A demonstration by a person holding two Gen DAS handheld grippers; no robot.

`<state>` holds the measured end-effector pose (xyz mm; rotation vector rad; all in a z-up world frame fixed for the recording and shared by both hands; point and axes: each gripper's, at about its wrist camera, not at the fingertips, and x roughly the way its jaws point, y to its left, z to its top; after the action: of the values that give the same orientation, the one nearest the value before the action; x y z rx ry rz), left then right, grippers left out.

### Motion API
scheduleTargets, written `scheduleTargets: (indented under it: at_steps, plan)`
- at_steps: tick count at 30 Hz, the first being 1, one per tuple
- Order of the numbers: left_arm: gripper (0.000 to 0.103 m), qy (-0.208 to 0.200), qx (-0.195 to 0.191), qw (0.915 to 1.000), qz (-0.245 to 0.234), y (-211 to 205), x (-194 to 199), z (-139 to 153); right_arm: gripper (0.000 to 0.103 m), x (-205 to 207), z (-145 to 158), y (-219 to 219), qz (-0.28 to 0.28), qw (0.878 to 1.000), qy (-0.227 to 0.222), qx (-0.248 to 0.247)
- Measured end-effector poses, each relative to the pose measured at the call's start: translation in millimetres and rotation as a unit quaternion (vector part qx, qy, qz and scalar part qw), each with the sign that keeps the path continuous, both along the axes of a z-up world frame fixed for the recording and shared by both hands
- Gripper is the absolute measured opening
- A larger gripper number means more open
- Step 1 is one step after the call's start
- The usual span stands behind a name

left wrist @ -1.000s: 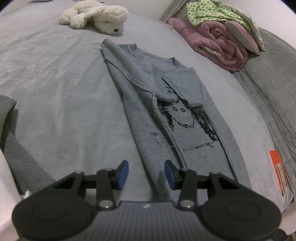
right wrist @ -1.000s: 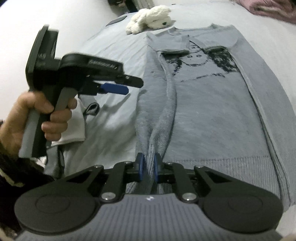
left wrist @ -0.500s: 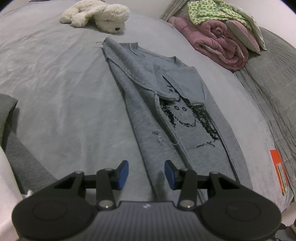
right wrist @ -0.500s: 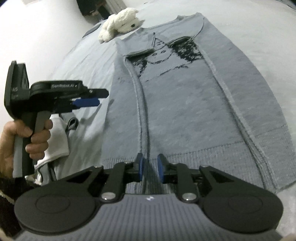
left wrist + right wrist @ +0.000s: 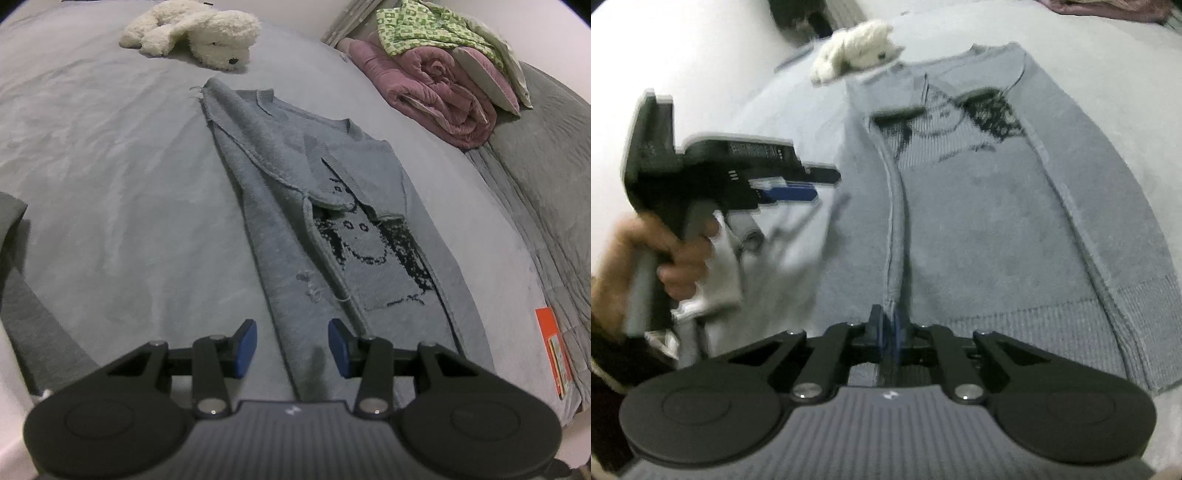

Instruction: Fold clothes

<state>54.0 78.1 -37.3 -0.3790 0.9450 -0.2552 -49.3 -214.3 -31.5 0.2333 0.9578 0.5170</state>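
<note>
Grey knit sweater is lying flat on the bed, sides folded in. Right tool, eased apart 0.5 s ago, is pinching its hem fold again; left tool is hovering w/ jaws apart nearby — lengthwise fold likely next.

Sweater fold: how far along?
Done: both sides of the grey sweater look folded inward over the printed front, flat on the bed.
In hand: the right gripper is shut on a pinched ridge of fabric at the ribbed hem; the left gripper is open above the hem end, holding nothing.
Left: the fold from hem toward collar is not yet made.
</note>
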Motion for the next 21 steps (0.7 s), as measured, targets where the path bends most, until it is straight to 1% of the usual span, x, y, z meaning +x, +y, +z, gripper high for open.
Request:
scheduleTargets:
  at_steps: [3,5,7,9,10,11,12,14,15,17,21]
  plan:
    - [0.043,0.001,0.000,1.0000,-0.001,-2.8,2.7,-0.5,0.007,2.8,4.5,-10.2,-0.015,1.000,0.002,-0.013]
    - [0.043,0.004,0.000,1.0000,-0.002,-5.2,5.4,-1.3,0.013,7.3,-2.6,-12.0,-0.018,0.999,0.021,-0.029]
    - [0.043,0.004,-0.004,1.0000,-0.003,-6.0,9.1,-0.6,0.014,11.6,-12.7,-13.2,-0.023,0.998,0.046,-0.035]
    - [0.042,0.000,-0.007,1.0000,-0.001,-5.0,13.9,1.6,0.016,17.4,-11.3,-17.7,-0.028,0.998,0.061,-0.018]
    - [0.041,-0.004,-0.009,1.0000,0.000,-4.3,17.0,3.0,0.021,22.0,-8.2,-21.4,-0.034,0.997,0.064,-0.005]
    - [0.036,-0.009,-0.010,0.9999,0.002,-3.5,20.8,4.3,0.033,27.3,-4.6,-25.5,-0.042,0.997,0.066,0.010]
    - [0.034,-0.015,-0.010,0.9998,0.005,-2.7,25.0,5.6,0.038,33.3,-1.0,-28.2,-0.050,0.996,0.067,0.025]
    - [0.023,-0.026,-0.012,0.9995,0.010,-0.9,33.0,7.1,0.039,50.0,5.5,-33.0,-0.064,0.994,0.071,0.057]
    - [0.021,-0.032,-0.013,0.9993,0.013,-0.1,36.9,7.7,0.039,59.2,7.5,-34.4,-0.068,0.992,0.074,0.073]
    - [0.018,-0.040,-0.014,0.9989,0.020,0.3,43.8,7.2,0.039,79.6,9.3,-34.0,-0.070,0.989,0.079,0.100]
    - [0.017,-0.040,-0.008,0.9989,0.022,-3.4,55.5,0.3,0.039,122.0,8.9,-26.8,-0.068,0.988,0.079,0.115]
